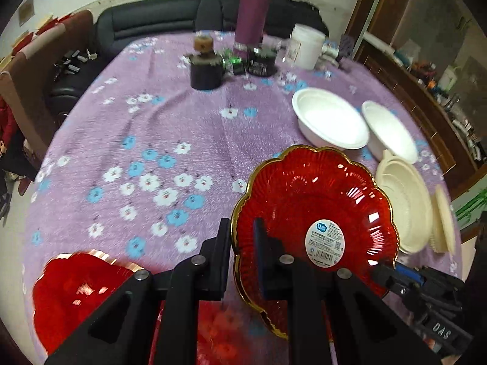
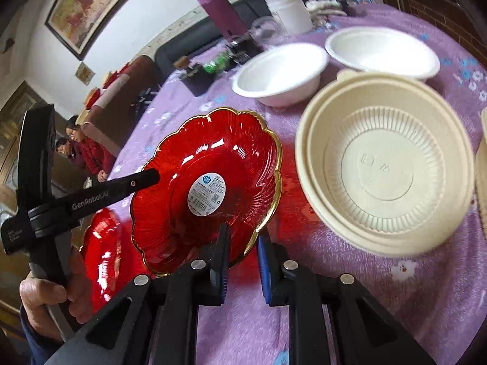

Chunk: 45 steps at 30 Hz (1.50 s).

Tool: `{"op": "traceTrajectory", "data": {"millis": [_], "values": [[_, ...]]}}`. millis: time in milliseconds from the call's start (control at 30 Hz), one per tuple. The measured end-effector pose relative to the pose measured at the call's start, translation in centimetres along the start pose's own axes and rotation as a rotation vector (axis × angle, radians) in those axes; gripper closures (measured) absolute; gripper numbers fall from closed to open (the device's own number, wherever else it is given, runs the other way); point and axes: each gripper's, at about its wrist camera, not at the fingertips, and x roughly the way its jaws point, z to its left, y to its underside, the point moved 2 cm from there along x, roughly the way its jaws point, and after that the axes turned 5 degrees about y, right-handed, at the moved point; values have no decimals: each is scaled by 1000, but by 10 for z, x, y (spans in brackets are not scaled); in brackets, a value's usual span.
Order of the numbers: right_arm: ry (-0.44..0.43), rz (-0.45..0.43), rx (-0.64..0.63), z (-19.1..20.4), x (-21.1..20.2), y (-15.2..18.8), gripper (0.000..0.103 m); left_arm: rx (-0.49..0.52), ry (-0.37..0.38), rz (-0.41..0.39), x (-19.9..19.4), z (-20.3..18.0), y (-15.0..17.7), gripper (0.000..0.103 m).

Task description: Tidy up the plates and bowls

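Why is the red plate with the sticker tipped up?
Tipped because both grippers pinch the red plate by its gold rim, lifting it off the purple tablecloth.

home living room, sofa [image 1: 158, 19], framed painting [image 2: 91, 3] (floral tablecloth [image 1: 152, 140])

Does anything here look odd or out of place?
The red plate is tilted steeply off the tablecloth, pinched at opposite rims by the left gripper and right gripper. It still carries a shop label. Nothing looks spilled or broken.
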Motion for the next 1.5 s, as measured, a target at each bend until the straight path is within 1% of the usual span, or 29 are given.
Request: {"op": "traceTrajectory", "data": {"millis": [100,200,300,433,467,633,767,900,1000,1167,1233,1300,1367,1500], "values": [[-23,-15,-50,16,-15,5,84,-31,14,-51,-28,9,13,88],[-54,-20,-103,37,-25,13,84,-58,1,-105,-59,26,32,88],[-82,-25,-170,63,-32,22,84,-92,-21,-137,-83,48,55,88],[-124,-5,-258,102,-31,34,84,-141,-68,-144,-101,80,88,88],[-128,4,-279,111,-28,37,84,-153,-97,-140,-103,90,98,88],[-134,60,-357,151,1,55,84,-194,-172,-124,-101,123,124,86],[-128,110,-381,169,28,66,84,-205,-199,-116,-97,139,130,86],[-104,141,-385,170,48,69,84,-168,-224,-108,-92,138,132,86],[-90,141,-391,169,49,68,84,-148,-232,-110,-91,138,133,86],[-70,142,-415,174,54,69,84,-146,-242,-117,-92,144,136,86],[-60,137,-430,177,54,70,84,-141,-241,-123,-95,145,137,83],[-51,136,-437,180,55,70,82,-138,-244,-128,-97,146,137,83],[-43,141,-450,182,56,71,82,-134,-253,-135,-100,147,138,83],[-22,153,-477,186,56,72,81,-136,-231,-148,-105,146,136,83]]}}
